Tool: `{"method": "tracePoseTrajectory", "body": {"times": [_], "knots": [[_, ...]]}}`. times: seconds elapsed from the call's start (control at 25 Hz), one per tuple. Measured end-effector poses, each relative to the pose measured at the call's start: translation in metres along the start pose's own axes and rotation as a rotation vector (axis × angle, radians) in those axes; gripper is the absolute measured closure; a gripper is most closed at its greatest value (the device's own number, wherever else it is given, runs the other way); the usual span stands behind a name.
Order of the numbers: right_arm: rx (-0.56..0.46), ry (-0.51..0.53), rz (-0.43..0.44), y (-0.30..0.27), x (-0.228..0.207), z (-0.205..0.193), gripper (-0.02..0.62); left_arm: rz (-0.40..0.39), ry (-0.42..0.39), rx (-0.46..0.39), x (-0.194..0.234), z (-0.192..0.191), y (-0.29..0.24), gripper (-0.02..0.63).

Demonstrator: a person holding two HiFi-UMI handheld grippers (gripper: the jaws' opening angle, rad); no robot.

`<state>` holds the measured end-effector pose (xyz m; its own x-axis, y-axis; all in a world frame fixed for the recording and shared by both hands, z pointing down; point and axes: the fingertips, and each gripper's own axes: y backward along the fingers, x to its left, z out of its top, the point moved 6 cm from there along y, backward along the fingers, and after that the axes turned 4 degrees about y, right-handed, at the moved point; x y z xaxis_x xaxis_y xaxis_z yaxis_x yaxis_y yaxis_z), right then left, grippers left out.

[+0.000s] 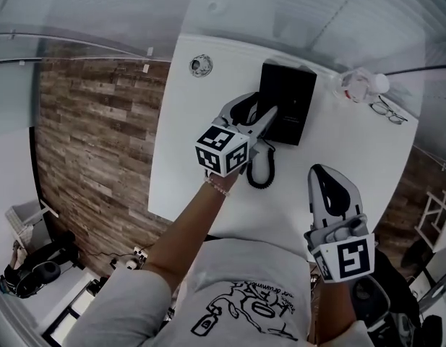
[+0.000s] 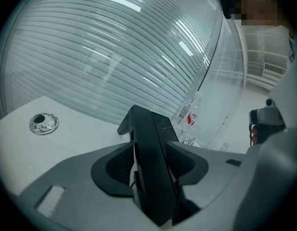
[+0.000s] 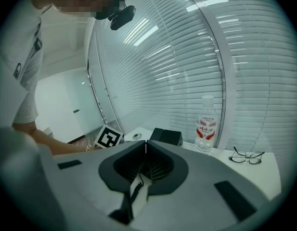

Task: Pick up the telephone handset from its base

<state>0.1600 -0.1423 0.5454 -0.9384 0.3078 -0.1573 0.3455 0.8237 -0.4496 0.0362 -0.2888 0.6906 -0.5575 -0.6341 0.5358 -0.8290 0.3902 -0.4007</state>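
Handset (image 2: 153, 167) sits on its base (image 1: 291, 92) between the parted jaws of the left gripper (image 1: 260, 114), while the right gripper (image 3: 146, 142) has jaws together.

Mid-frame I see my left gripper (image 1: 260, 107) at the left side of the black telephone base (image 1: 291, 96) on the white table (image 1: 201, 165), my right gripper (image 1: 320, 173) at lower right.
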Motion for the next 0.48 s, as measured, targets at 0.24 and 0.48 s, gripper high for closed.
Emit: {"method": "tracePoseTrajectory", "body": {"times": [0.24,0.48], "knots": [[0.011,-0.016,-0.004,-0.0034,-0.0058,-0.0074,0.589,-0.033,0.033,0.009,0.0037,-0.0014,-0.0102,0.416],[0.007,-0.029,-0.007,-0.0022,-0.0061,-0.0096,0.589,-0.014,0.075,0.025,0.0042,0.0034,-0.0041,0.471]]}}
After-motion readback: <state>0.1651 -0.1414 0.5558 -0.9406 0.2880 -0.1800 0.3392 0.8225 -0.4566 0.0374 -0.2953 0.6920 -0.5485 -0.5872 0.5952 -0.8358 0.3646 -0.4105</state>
